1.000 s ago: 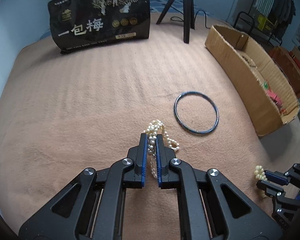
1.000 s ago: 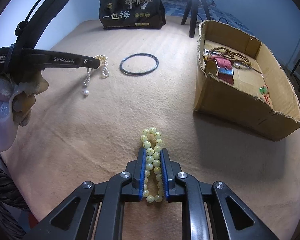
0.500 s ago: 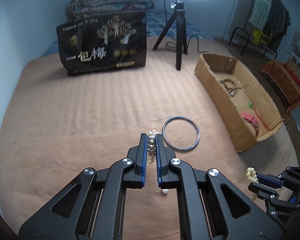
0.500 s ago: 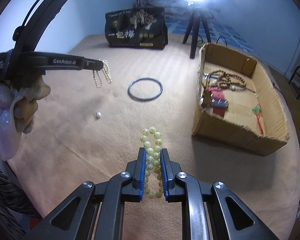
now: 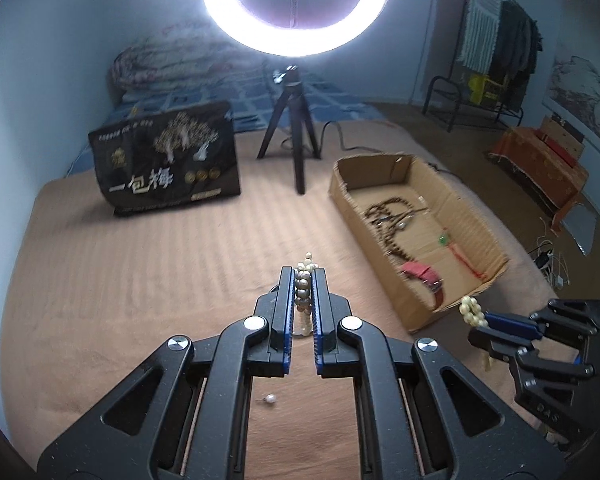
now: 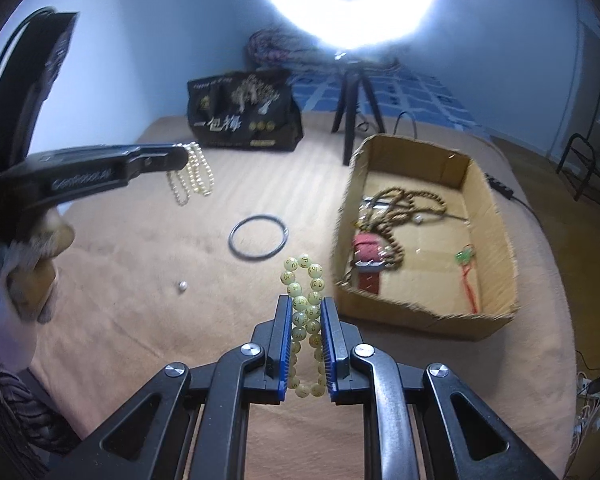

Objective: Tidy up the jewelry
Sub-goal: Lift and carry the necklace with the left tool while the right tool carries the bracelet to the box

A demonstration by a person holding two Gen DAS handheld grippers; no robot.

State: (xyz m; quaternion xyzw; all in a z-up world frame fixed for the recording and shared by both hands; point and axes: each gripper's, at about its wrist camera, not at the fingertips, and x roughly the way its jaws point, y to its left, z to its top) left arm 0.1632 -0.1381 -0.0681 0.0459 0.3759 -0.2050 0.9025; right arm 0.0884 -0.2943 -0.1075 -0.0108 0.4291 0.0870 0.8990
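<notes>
Jewelry is split between your two grippers and the bed. Your left gripper [image 5: 303,276] is clamped on a pearl necklace [image 5: 304,280], held up off the tan blanket [image 5: 140,280]; from the right wrist view the strands hang in loops below its fingertips [image 6: 190,174]. Your right gripper [image 6: 306,308] is closed around a yellow bead bracelet [image 6: 304,304], whose loop sticks out past the blue pads [image 6: 286,332] and also trails back between them. Both pieces are in the air, clear of the blanket.

A dark bangle [image 6: 258,237] lies flat on the blanket, between your two grippers and just left of the cardboard box [image 6: 496,208]. A single loose pearl [image 6: 182,286] sits on the blanket nearer to you, well apart from the bangle; in the left wrist view it shows below the gripper's fingers [image 5: 271,399].

Inside the box you have a brown bead string [image 6: 404,204], a red strap [image 6: 368,256] near the close end, and a small green charm on a red cord [image 6: 466,258]. Beyond the box stand a black tripod [image 6: 352,100] under a glaring ring light [image 6: 348,4], and a black printed bag [image 6: 244,114] stands upright to its left.
</notes>
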